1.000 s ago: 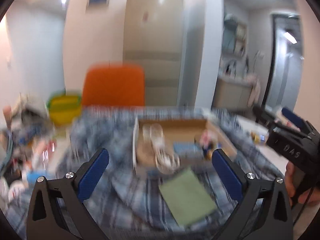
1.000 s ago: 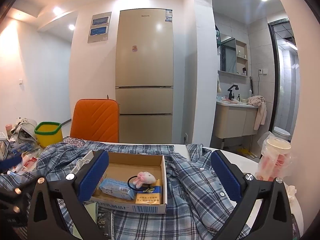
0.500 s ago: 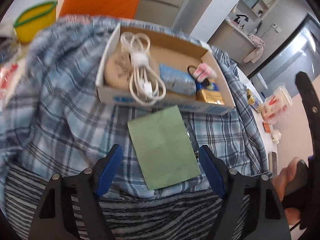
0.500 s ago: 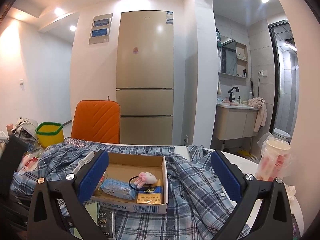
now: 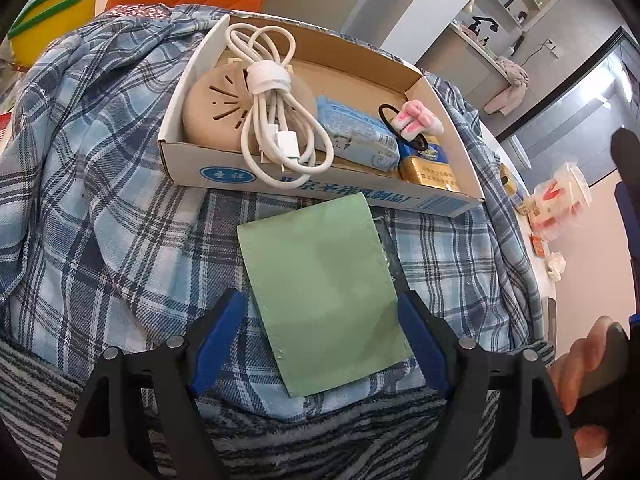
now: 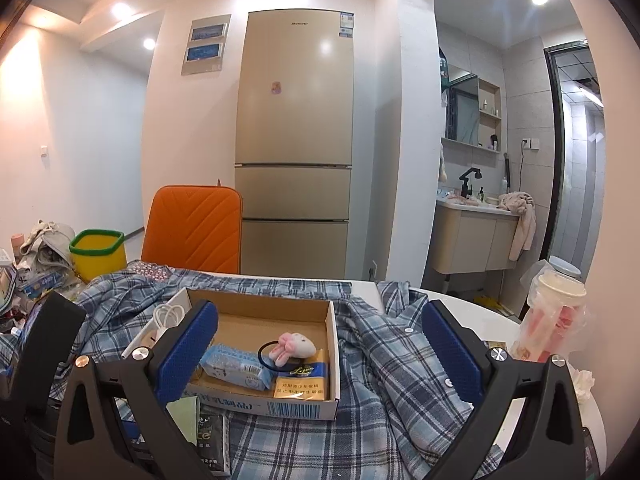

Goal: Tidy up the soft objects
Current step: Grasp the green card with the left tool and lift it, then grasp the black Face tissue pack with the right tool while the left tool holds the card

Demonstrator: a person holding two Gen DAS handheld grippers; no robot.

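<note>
The left gripper [image 5: 320,322] points steeply down at a green cloth [image 5: 320,296] that lies flat on a plaid shirt [image 5: 100,208]. Its blue jaws stand apart, one on each side of the near half of the cloth. The right pad seems to touch the cloth's edge; the left pad has a small gap beside it, so the cloth is not pinched.

Just behind the cloth stands an open carton [image 5: 436,202]. In it are a round beige thing [image 5: 216,108], a white cable [image 5: 276,120] coiled on top of it, a blue tissue pack [image 5: 356,132], a black hair tie with a pink bunny [image 5: 416,120] and a gold-blue box [image 5: 428,168].

The right gripper [image 6: 320,354] is almost level above the shirt, jaws spread wide with nothing between them. The person's hand [image 5: 588,380] holds its handle. A striped towel [image 5: 320,436] lies under the shirt's near edge. At the right, on the white bench [image 6: 492,320], stands a wrapped cup [image 6: 556,312].
</note>
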